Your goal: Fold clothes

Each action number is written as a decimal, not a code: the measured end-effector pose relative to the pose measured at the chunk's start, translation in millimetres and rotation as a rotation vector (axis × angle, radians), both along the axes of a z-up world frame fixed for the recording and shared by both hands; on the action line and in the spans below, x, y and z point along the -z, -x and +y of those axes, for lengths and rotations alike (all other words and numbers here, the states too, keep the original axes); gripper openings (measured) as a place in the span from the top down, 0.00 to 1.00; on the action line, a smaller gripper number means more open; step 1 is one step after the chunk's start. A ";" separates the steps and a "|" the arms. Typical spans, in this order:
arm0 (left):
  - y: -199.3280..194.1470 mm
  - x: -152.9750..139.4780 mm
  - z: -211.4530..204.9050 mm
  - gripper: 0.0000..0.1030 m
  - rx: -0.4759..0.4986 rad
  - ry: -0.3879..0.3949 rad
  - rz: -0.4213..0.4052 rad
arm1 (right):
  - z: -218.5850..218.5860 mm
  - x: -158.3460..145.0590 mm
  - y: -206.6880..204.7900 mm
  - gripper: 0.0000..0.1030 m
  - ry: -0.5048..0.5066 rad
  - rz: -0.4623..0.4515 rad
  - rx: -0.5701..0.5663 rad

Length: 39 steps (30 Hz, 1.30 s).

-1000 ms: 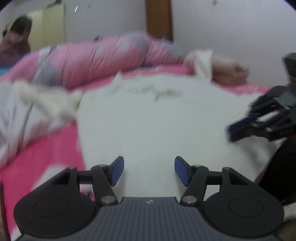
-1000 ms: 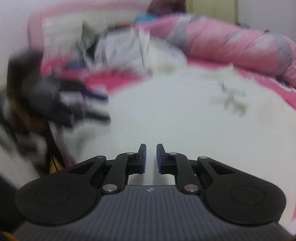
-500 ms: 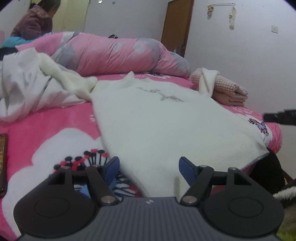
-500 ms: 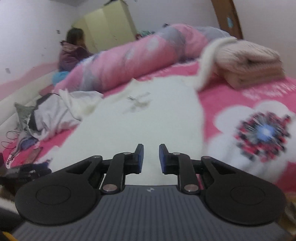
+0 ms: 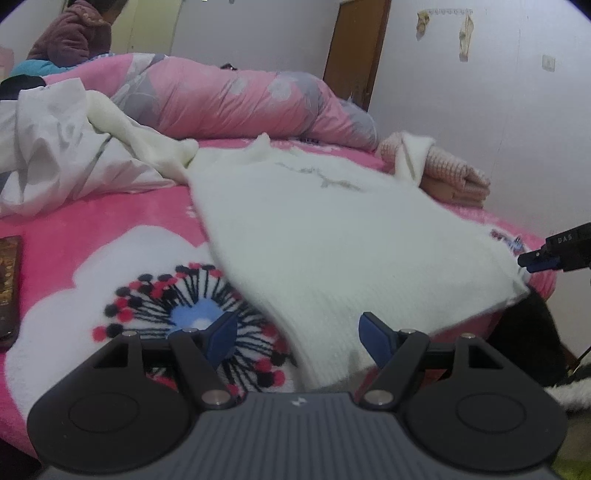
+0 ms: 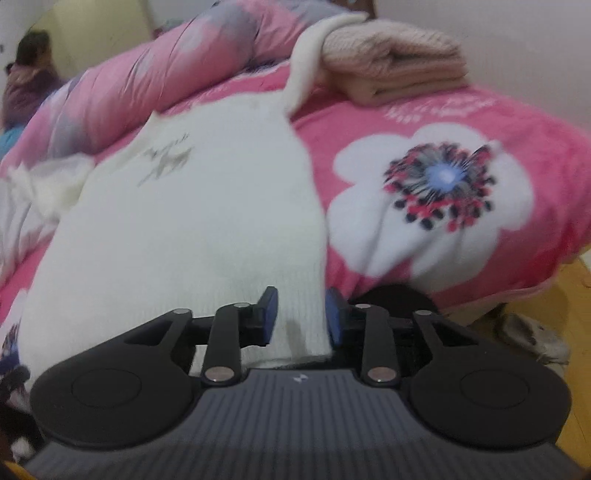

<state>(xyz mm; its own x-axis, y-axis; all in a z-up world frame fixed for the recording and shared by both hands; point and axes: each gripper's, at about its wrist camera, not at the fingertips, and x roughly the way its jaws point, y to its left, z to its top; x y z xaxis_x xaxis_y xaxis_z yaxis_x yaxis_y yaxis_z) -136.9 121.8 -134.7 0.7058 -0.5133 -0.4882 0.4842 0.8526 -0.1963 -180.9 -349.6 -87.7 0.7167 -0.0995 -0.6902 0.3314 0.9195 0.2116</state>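
One white knit sweater (image 5: 332, 236) lies spread flat on the bed, filling the middle of my left wrist view and the centre-left of my right wrist view (image 6: 177, 229). Its hem hangs over the bed's near edge at the bottom of both frames. One sleeve runs up to the upper right and drapes over a single folded pink knit (image 6: 395, 62); the other trails to the upper left beside a crumpled white and grey garment (image 5: 55, 147).

My left gripper (image 5: 295, 338) has its jaws wide and still opening. The sweater's lower left corner lies between the blue pads but neither pad touches it. My right gripper (image 6: 301, 317) is partly open and opening too. The sweater's lower right corner sits in the gap and the pads do not press on it. Its tip also shows at the right edge of the left view (image 5: 539, 260).

Under it all is one pink bed cover (image 6: 498, 122) with large white flowers. One rolled pink and grey duvet (image 5: 236, 99) lies along the far side. One dark phone (image 5: 9, 284) rests at the left edge. A person in a purple jacket (image 5: 74, 33) sits in the upper left corner.

Half a second ago my right jaws were nearly together, and the left view has slid leftward, baring more of the flower print.
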 end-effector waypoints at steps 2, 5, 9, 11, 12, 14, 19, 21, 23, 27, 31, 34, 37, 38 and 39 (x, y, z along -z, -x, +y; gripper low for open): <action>-0.8 -4.0 5.0 0.24 -0.005 0.028 -0.009 | 6.8 -9.5 3.5 0.58 0.007 -0.035 0.010; -5.7 -11.0 13.4 0.23 -0.020 0.066 -0.023 | 25.9 -27.1 -0.1 0.53 0.037 -0.098 -0.027; -21.9 -19.6 18.3 0.16 -0.050 0.108 -0.023 | 48.8 -54.7 -14.0 0.47 0.086 -0.165 -0.118; -31.5 -22.4 18.2 0.15 -0.062 0.118 -0.013 | 63.2 -70.0 -24.4 0.41 0.119 -0.196 -0.174; -36.9 -23.5 16.5 0.14 -0.067 0.119 -0.003 | 70.7 -77.9 -30.4 0.36 0.139 -0.210 -0.207; -46.1 -23.5 14.1 0.11 -0.075 0.126 0.016 | 84.1 -91.6 -43.2 0.27 0.176 -0.232 -0.263; -78.5 -23.1 10.4 0.03 -0.092 0.151 0.106 | 113.6 -125.1 -86.7 0.17 0.180 -0.293 -0.400; -95.1 -25.5 10.3 0.01 -0.092 0.162 0.132 | 127.5 -139.7 -107.9 0.10 0.173 -0.321 -0.463; -110.4 -28.8 9.9 0.00 -0.114 0.170 0.129 | 142.7 -155.1 -128.4 0.03 0.162 -0.350 -0.524; -143.4 -31.6 4.2 0.00 -0.134 0.149 0.114 | 175.3 -178.7 -176.4 0.01 0.091 -0.376 -0.676; -175.1 -31.7 -5.3 0.00 -0.155 0.167 0.094 | 209.6 -186.6 -229.5 0.01 0.068 -0.366 -0.751; -195.0 -22.9 -11.5 0.00 -0.185 0.188 0.071 | 238.0 -181.5 -272.0 0.01 0.104 -0.353 -0.813; -205.5 -9.6 -13.5 0.00 -0.200 0.181 0.070 | 265.9 -166.9 -315.0 0.01 0.126 -0.313 -0.871; -207.7 -5.1 -13.5 0.00 -0.201 0.178 0.070 | 274.8 -162.0 -330.0 0.01 0.105 -0.291 -0.890; -208.6 -2.9 -11.7 0.00 -0.203 0.184 0.078 | 285.0 -156.8 -346.5 0.01 0.065 -0.263 -0.911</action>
